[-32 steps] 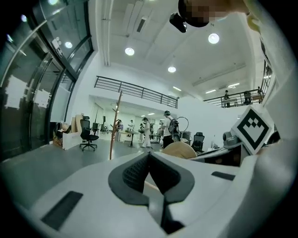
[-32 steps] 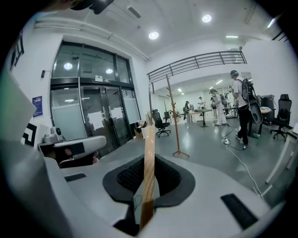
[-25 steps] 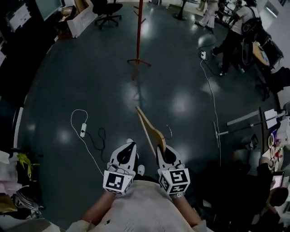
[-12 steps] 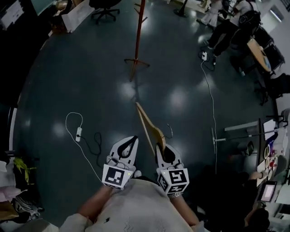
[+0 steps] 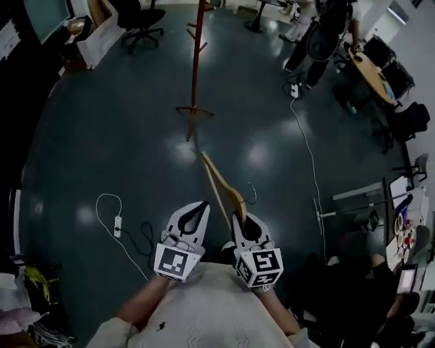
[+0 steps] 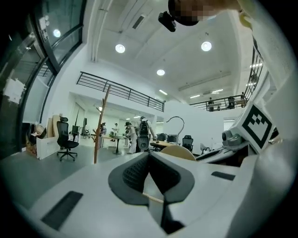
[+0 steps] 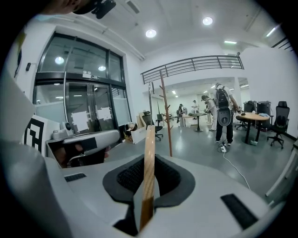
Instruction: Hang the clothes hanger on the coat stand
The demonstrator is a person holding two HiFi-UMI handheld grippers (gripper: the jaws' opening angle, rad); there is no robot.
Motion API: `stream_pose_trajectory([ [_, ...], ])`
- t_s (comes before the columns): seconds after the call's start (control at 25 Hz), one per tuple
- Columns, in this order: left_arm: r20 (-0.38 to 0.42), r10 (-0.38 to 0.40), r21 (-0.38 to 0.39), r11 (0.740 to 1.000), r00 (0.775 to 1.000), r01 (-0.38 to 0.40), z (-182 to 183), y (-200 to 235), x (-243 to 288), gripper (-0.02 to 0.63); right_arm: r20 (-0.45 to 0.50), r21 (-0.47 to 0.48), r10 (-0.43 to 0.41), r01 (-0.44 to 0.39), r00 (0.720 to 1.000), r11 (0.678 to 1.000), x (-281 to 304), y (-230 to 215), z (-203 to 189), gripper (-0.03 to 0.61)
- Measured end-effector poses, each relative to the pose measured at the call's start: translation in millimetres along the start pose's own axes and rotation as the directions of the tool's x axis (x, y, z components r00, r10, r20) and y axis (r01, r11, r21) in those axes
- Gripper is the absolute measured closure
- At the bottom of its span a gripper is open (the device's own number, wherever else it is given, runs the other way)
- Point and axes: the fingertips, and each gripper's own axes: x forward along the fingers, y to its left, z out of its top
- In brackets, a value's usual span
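A wooden clothes hanger (image 5: 221, 185) with a metal hook (image 5: 253, 194) sticks forward from my right gripper (image 5: 238, 217), which is shut on its near end. In the right gripper view the hanger (image 7: 148, 174) stands on edge between the pads. My left gripper (image 5: 202, 204) is beside it, shut and holding nothing; its tips (image 6: 149, 156) meet. The reddish wooden coat stand (image 5: 195, 64) rises from the floor ahead, well beyond the hanger's tip, and also shows as a coat stand (image 7: 165, 114) in the right gripper view and a coat stand (image 6: 100, 128) in the left gripper view.
A white power strip and cable (image 5: 117, 226) lie on the floor at the left. Another cable (image 5: 307, 146) runs along the right. An office chair (image 5: 139, 20) stands far left, a person (image 5: 319, 37) and a round table (image 5: 370, 68) far right.
Both grippers and the hanger have been carried forward across the floor. The coat stand now appears nearer and its base lower in the head view. The grip on the hanger is unchanged.
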Motion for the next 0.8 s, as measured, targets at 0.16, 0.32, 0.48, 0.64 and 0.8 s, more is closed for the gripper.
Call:
stream_pose_trajectory([
  [0.16,0.009,0.012,-0.006,1.0,1.0,-0.012,1,7,20,0.601,0.001,-0.004,-0.003,0.003,1.0,1.0,16,-20,12,0.511],
  [0.32,-0.06,0.047,-0.006,0.999,0.997,-0.048,-14,29,30,0.601,-0.004,0.003,0.011,-0.011,1.0,1.0,41,-32,21,0.511],
  [0.48,-0.058,0.107,0.003,0.994,0.993,-0.107,-16,50,55,0.601,-0.02,-0.015,0.064,-0.064,0.998,0.998,77,-49,31,0.511],
  [0.64,-0.075,0.166,0.004,0.986,0.983,-0.166,-19,71,93,0.601,-0.024,-0.029,0.118,-0.118,0.993,0.993,117,-74,52,0.511],
  [0.8,-0.018,0.224,0.002,0.975,0.974,-0.224,-6,92,146,0.601,-0.019,-0.045,0.164,-0.164,0.986,0.985,155,-104,76,0.511],
])
